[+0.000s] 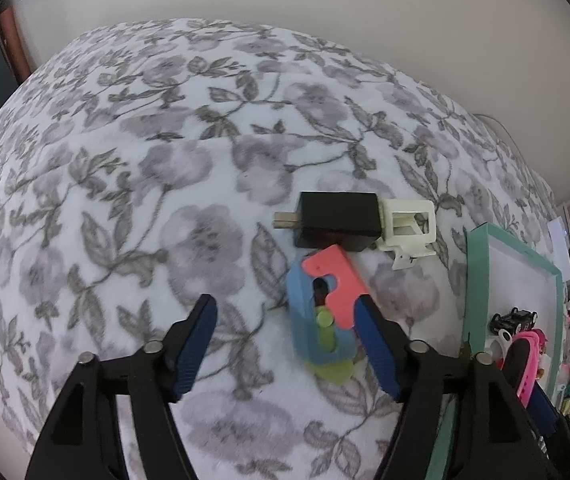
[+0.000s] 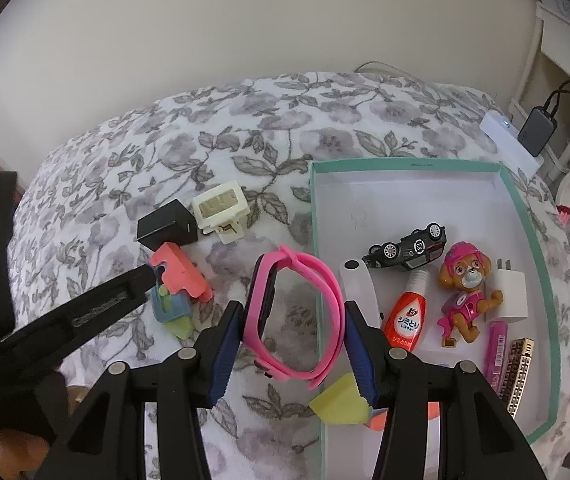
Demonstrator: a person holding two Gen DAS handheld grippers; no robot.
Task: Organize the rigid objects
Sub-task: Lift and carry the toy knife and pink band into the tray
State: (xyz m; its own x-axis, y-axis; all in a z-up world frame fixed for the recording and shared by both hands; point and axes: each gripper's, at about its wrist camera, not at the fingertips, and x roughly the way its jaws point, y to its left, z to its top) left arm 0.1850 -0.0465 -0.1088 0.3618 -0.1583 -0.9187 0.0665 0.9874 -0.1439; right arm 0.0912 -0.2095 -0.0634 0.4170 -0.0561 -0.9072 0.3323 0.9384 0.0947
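A toy of blue, salmon and green blocks (image 1: pixel 325 312) lies on the floral bedspread (image 1: pixel 145 160). My left gripper (image 1: pixel 283 304) is open around it. The toy sits close to the right finger (image 1: pixel 373 340) and well apart from the left one. In the right wrist view the same toy (image 2: pixel 177 284) shows beside a black finger (image 2: pixel 125 292) of the left gripper. My right gripper (image 2: pixel 293 316) is shut on a pink watch (image 2: pixel 325 280), its loop held between the blue pads just above the left rim of a teal-edged box (image 2: pixel 405 165).
A black adapter (image 2: pixel 167 222) and a cream plastic clip (image 2: pixel 221 206) lie just beyond the toy. The box holds a toy car (image 2: pixel 409 250), a pup figure (image 2: pixel 463 292), a red tube (image 2: pixel 407 316), a white charger (image 2: pixel 511 292) and a yellow wedge (image 2: pixel 337 400).
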